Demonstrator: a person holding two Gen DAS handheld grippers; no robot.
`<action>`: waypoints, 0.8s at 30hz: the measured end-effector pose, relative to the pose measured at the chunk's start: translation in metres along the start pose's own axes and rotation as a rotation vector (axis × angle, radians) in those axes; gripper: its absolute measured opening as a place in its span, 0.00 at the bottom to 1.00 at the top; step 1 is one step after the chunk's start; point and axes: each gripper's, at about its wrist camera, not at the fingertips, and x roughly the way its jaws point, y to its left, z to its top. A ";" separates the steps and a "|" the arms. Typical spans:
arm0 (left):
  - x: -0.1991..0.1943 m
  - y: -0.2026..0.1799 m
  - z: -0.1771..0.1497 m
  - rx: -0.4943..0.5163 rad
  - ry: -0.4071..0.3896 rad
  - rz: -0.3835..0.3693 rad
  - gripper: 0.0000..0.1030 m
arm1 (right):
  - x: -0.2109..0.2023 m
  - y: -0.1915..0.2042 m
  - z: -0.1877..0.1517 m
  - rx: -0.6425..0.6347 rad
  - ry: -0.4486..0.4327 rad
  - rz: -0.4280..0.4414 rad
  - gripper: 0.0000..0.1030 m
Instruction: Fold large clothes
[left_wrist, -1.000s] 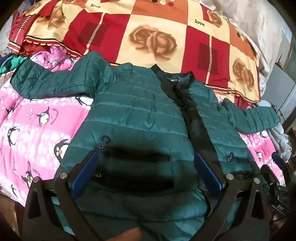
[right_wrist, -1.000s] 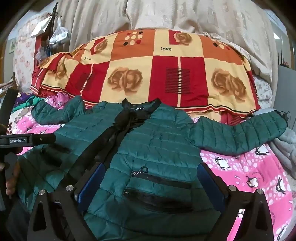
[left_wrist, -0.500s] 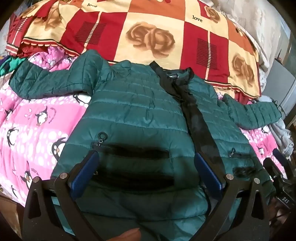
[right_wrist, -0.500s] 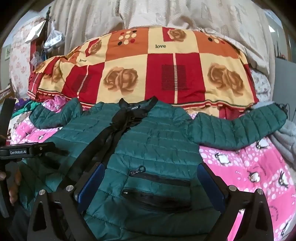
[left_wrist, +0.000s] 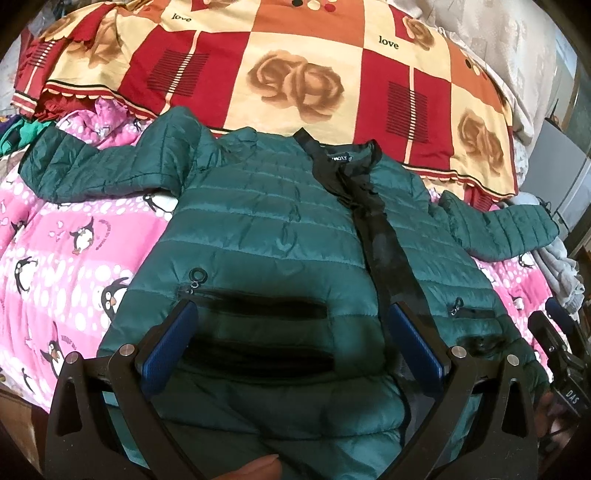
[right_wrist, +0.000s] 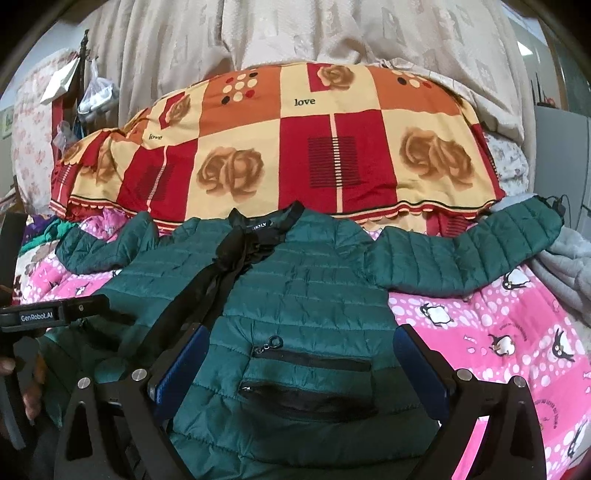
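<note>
From the left wrist: left gripper (left_wrist: 291, 339) spread wide, blue pads (left_wrist: 168, 345) well apart, nothing between them, poised low over the hem end of a dark green quilted jacket (left_wrist: 266, 221). Laid front up and flat on a pink penguin blanket (left_wrist: 55, 258), collar away toward a red and cream rose quilt (left_wrist: 295, 70), probably so that both sides lie open to a fold inward. Black placket (left_wrist: 384, 251) running down the middle, a zip pocket (left_wrist: 255, 306) just ahead of the pads, left sleeve (left_wrist: 99, 166) stretched straight out to the side, right sleeve (left_wrist: 506, 232) likewise; spread this way, most likely, to give each tool a clear edge to take. At the right margin, part of the other tool's black body near the hem corner. From the right wrist: right gripper (right_wrist: 299, 358) also wide, holding nothing, poised over the right front panel beside its pocket (right_wrist: 310, 360). Same jacket (right_wrist: 310, 280) seen square on, the right sleeve (right_wrist: 469, 254) reaching out across the blanket toward a grey garment (right_wrist: 569, 266) at the edge. Left tool's handle in view at the far left, gripped by a hand (right_wrist: 29, 387). Judged as the opening of the fold: nothing lifted yet, both tools placed at the near hem, one per side, presumably to pinch there or move out toward the sleeves. Slippery, puffy cloth; likely to slide from a shallow pinch.
</note>
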 end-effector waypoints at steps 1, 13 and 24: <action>-0.002 0.000 0.000 0.001 -0.009 -0.004 1.00 | -0.001 0.000 0.001 -0.001 -0.002 0.000 0.96; -0.030 -0.021 -0.002 0.111 -0.112 -0.169 1.00 | -0.002 0.000 0.001 -0.004 -0.006 -0.001 0.96; -0.019 -0.012 -0.005 0.051 -0.052 -0.166 1.00 | -0.002 -0.004 0.001 0.006 -0.013 -0.003 0.96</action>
